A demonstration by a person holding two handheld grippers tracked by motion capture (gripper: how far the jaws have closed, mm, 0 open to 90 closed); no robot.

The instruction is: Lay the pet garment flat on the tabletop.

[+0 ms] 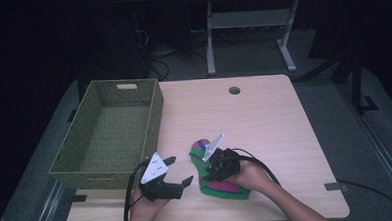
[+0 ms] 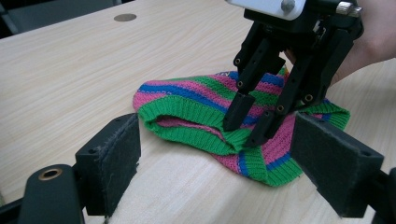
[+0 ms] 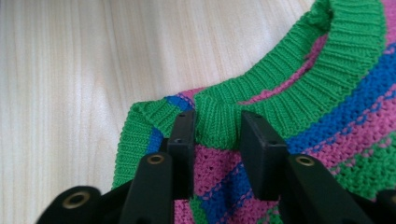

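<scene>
A knitted piece [image 1: 222, 187] striped green, pink and blue lies flat near the table's front edge. My right gripper [image 1: 208, 166] points down onto its left end. In the right gripper view the right gripper [image 3: 217, 135] is nearly closed, with a fold of the green ribbed hem [image 3: 217, 116] filling the gap between its jaws. The left gripper view shows the same right gripper [image 2: 248, 123] with its tips pressed into the knitted piece [image 2: 196, 91]. My left gripper [image 1: 180, 170] is held open just left of the knit, and the left gripper [image 2: 215, 163] has nothing between its pads.
A green woven basket [image 1: 156, 112] stands on the table's left side, right behind my left gripper. A round cable hole [image 1: 234, 90] sits near the far edge. The light wooden tabletop [image 1: 264, 122] is bare to the right and beyond the knit.
</scene>
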